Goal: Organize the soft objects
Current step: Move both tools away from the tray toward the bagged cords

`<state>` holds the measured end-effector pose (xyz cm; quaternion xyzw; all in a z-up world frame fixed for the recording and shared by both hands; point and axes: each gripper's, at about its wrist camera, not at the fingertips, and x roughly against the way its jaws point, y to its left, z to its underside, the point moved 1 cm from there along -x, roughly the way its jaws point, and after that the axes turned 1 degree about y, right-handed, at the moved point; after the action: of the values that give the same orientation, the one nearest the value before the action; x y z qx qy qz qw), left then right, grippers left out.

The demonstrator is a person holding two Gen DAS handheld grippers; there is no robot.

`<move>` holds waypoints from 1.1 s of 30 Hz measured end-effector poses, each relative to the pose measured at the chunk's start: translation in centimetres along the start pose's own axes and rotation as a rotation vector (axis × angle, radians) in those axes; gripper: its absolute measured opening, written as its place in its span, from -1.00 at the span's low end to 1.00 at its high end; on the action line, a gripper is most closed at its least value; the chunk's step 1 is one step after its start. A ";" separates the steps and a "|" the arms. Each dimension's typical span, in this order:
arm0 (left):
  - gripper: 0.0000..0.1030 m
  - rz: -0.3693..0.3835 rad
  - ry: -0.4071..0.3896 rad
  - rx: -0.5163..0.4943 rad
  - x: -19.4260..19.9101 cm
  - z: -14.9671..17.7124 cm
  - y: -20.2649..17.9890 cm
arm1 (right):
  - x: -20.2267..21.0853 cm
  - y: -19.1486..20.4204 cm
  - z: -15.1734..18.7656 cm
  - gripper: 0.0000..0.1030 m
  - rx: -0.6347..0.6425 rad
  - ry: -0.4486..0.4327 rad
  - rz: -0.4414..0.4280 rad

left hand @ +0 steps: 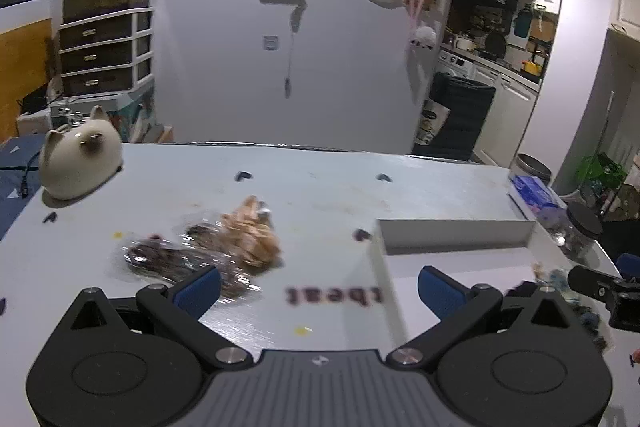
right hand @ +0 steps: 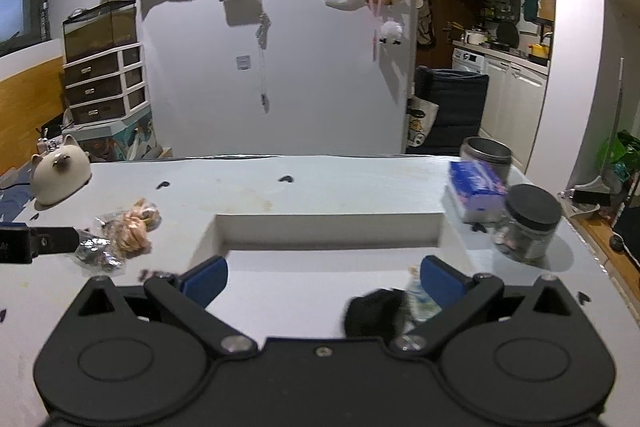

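On the white table, a tan soft bundle (left hand: 252,235) lies against crinkled clear bags of dark soft pieces (left hand: 180,259). My left gripper (left hand: 320,291) hovers open just in front of them, its left pad over the bags' near edge. The white box (left hand: 456,235) stands to the right. In the right wrist view my right gripper (right hand: 324,283) is open above the white box (right hand: 332,227). A black soft item (right hand: 372,315) and a pale patterned one (right hand: 420,301) lie in the box by its right finger. The tan bundle (right hand: 134,227) and bags (right hand: 96,255) are at the left.
A cream cat figurine (left hand: 80,159) stands at the table's far left corner. A blue tissue box (right hand: 476,191), a black-lidded jar (right hand: 528,227) and a metal tin (right hand: 486,155) stand right of the box. The table (right hand: 320,183) ends near a grey wall.
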<state>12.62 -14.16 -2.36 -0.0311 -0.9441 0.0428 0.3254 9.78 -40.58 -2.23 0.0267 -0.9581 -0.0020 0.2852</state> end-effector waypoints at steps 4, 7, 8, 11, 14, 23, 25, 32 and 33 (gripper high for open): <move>1.00 -0.018 -0.010 0.002 -0.3 -0.7 3.0 | -0.8 2.8 -0.6 1.00 0.009 -0.006 -0.015; 1.00 -0.029 -0.015 0.003 -0.6 -1.2 4.9 | -1.4 4.9 -1.1 1.00 0.017 -0.014 -0.024; 1.00 -0.033 -0.016 0.002 -0.8 -1.4 5.6 | -1.5 5.4 -1.2 1.00 0.018 -0.016 -0.026; 1.00 -0.041 -0.017 0.003 -1.3 -1.8 7.3 | -2.1 7.1 -1.6 1.00 0.021 -0.021 -0.033; 1.00 -0.057 -0.007 0.026 -2.3 -2.3 9.1 | -2.8 8.8 -2.1 1.00 0.032 -0.026 -0.044; 1.00 -0.107 0.090 0.153 -7.4 -3.4 13.8 | -5.1 13.6 -3.9 1.00 0.074 -0.018 -0.089; 1.00 -0.129 0.112 0.200 -8.7 -3.6 15.0 | -5.6 14.5 -4.2 1.00 0.086 -0.010 -0.097; 1.00 -0.253 0.165 0.303 -12.4 -3.7 19.3 | -7.8 17.0 -4.8 1.00 0.122 0.027 -0.109; 1.00 -0.268 0.176 0.320 -12.9 -3.6 20.0 | -8.1 17.1 -4.8 1.00 0.123 0.036 -0.115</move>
<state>25.57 4.86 -9.46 0.1432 -0.8888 0.1456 0.4103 18.36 -22.99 -2.32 0.0993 -0.9480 0.0406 0.2996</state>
